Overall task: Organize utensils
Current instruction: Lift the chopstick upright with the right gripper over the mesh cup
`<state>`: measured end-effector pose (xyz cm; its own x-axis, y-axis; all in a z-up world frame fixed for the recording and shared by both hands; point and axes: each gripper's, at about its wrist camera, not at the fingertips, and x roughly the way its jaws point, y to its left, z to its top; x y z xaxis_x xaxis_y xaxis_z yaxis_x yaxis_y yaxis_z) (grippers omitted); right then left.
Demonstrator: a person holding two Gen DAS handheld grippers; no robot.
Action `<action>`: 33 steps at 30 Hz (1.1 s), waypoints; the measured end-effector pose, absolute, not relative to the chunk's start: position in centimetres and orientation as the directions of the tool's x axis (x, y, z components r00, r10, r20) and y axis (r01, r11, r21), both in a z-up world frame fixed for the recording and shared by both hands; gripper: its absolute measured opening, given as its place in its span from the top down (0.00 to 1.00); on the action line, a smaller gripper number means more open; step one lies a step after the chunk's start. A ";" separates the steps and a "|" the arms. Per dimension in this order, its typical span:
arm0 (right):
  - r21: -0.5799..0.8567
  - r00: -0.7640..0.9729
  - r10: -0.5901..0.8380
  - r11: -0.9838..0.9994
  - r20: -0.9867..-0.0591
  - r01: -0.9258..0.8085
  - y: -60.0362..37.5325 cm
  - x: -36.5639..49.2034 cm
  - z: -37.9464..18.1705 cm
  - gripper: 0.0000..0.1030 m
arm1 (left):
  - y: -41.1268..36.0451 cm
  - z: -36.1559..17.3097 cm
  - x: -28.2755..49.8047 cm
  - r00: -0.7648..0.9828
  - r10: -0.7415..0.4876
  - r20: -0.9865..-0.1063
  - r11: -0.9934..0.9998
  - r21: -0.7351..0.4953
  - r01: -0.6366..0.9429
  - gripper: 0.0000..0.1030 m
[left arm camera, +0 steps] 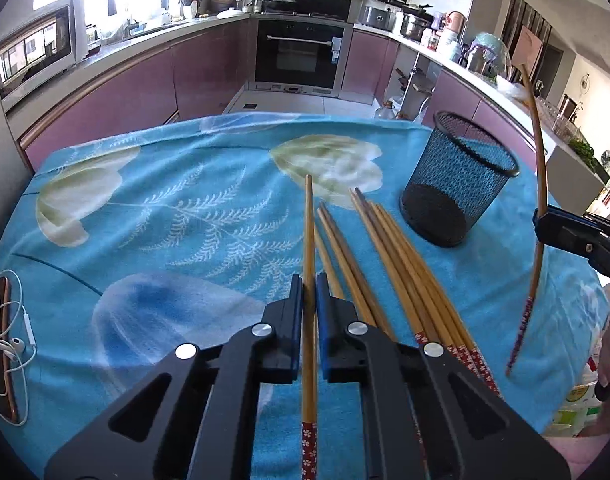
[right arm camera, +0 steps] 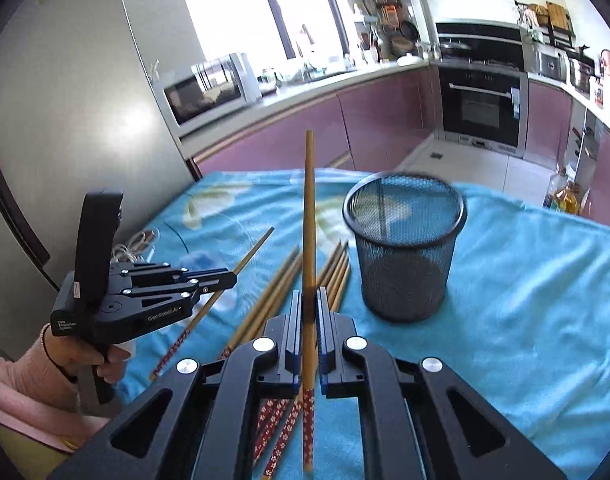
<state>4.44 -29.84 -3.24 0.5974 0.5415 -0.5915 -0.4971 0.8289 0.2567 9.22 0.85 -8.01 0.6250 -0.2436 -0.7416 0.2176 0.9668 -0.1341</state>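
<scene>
Apparently "GenRobot.AI", left tool (right arm camera: 227, 278), chopstick (right arm camera: 252, 252)

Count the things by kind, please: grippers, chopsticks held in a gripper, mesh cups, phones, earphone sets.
Grippers: 2, left gripper and right gripper
Held chopsticks: 2, left chopstick and right chopstick
Mesh cup: 1
Phone: 1
Earphone set: 1
Total: 7
Loose chopsticks overlap; not counted.

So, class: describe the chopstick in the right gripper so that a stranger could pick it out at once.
Find the black mesh cup on the blue cloth. Beside it lies a pile of chopsticks. One chopstick is clamped in the right gripper, lifted clear and pointing upward.
</scene>
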 end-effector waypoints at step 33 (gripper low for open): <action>0.211 0.710 0.503 0.861 -0.493 -0.463 -33.9 12.7 4.1 0.95 | -9.6 10.5 15.2 0.678 -0.516 -0.524 0.849 -0.206 0.487 0.93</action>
